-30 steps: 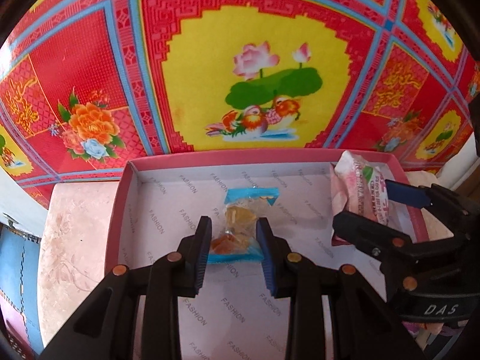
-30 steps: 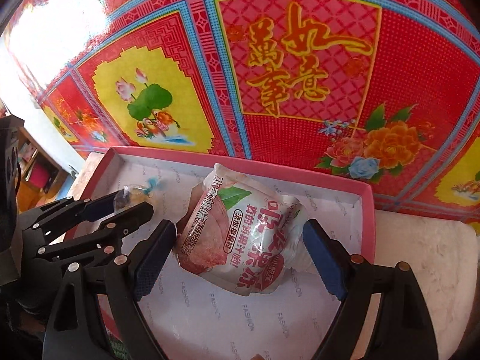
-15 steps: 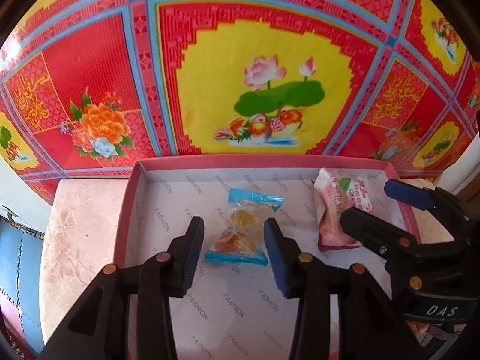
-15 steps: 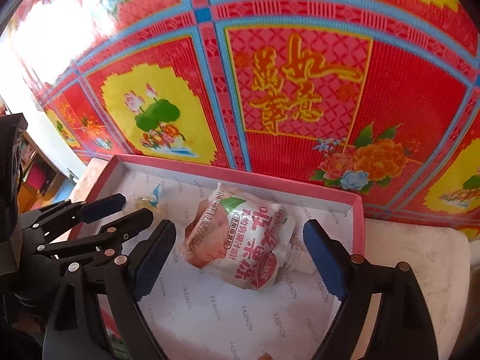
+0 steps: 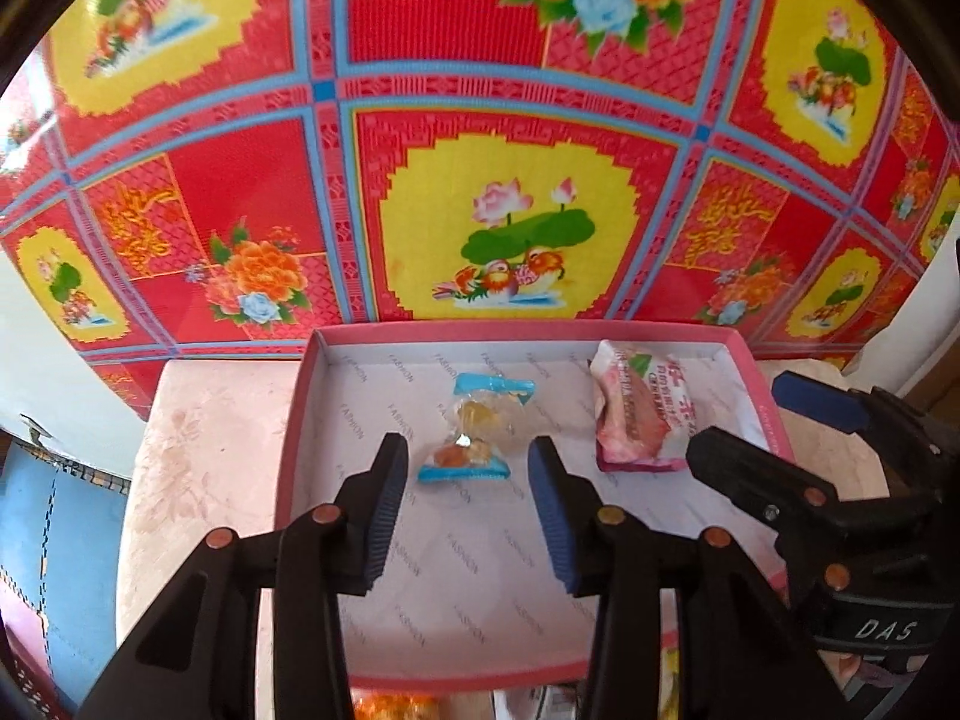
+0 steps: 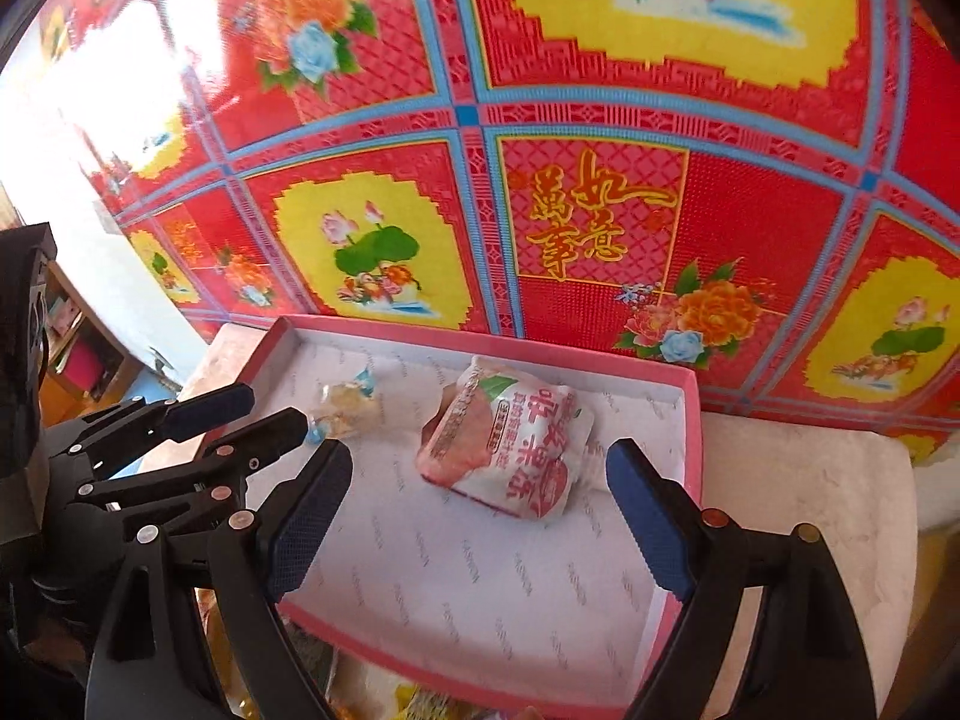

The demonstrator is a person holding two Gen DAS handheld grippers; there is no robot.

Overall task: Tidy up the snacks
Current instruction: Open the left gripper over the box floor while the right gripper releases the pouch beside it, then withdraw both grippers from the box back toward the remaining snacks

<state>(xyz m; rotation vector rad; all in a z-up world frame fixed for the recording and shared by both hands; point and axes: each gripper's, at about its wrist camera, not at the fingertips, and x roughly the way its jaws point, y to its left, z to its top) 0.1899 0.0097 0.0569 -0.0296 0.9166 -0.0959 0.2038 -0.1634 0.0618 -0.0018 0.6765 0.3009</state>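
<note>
Left wrist view, lower centre: left gripper [image 5: 468, 495] jaws apart, nothing clamped. Blue-edged clear snack packet [image 5: 477, 435] lies loose mid-frame in the pink box [image 5: 294, 420]. Pink-white snack bag [image 5: 639, 414] sits centre-right in the box. Right gripper [image 6: 480, 510] hangs spread wide, short of the bag, no contact.

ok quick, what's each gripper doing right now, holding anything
Left gripper: open, holding nothing; the small blue-edged candy packet lies free in the pink box.
Right gripper: open wide, holding nothing.
</note>
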